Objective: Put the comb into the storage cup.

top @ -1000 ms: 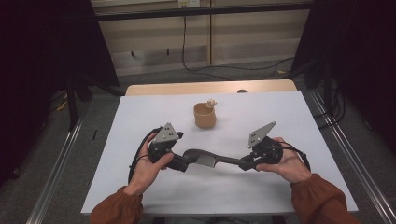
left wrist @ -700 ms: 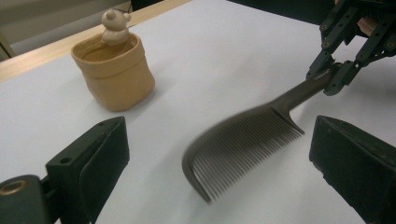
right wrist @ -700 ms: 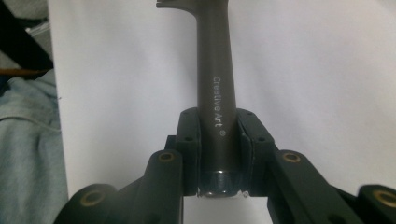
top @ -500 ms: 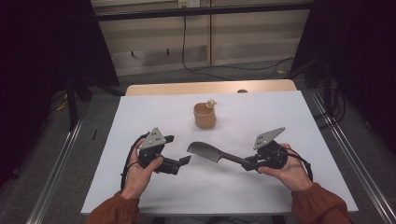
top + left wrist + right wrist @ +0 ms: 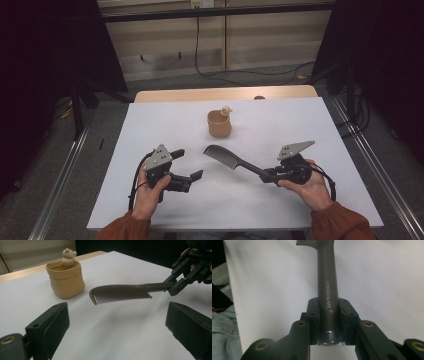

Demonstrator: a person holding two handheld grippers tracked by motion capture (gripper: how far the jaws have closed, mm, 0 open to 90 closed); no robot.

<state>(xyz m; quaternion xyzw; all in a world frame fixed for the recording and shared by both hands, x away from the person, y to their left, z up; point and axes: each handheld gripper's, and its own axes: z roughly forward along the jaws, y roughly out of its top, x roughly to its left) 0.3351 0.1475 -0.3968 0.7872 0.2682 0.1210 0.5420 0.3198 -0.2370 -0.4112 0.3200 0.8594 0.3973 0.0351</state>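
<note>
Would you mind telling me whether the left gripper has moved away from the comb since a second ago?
Yes. The left gripper has let go of the comb and drawn back left, away from the cup, jaws open; the right gripper holds the comb alone.

right hand-held gripper (image 5: 270, 175) clamps comb (image 5: 231, 159); left hand-held gripper (image 5: 190, 167) agape.

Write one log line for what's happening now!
right gripper: shut on comb handle | left gripper: open, apart from comb | cup: on table
</note>
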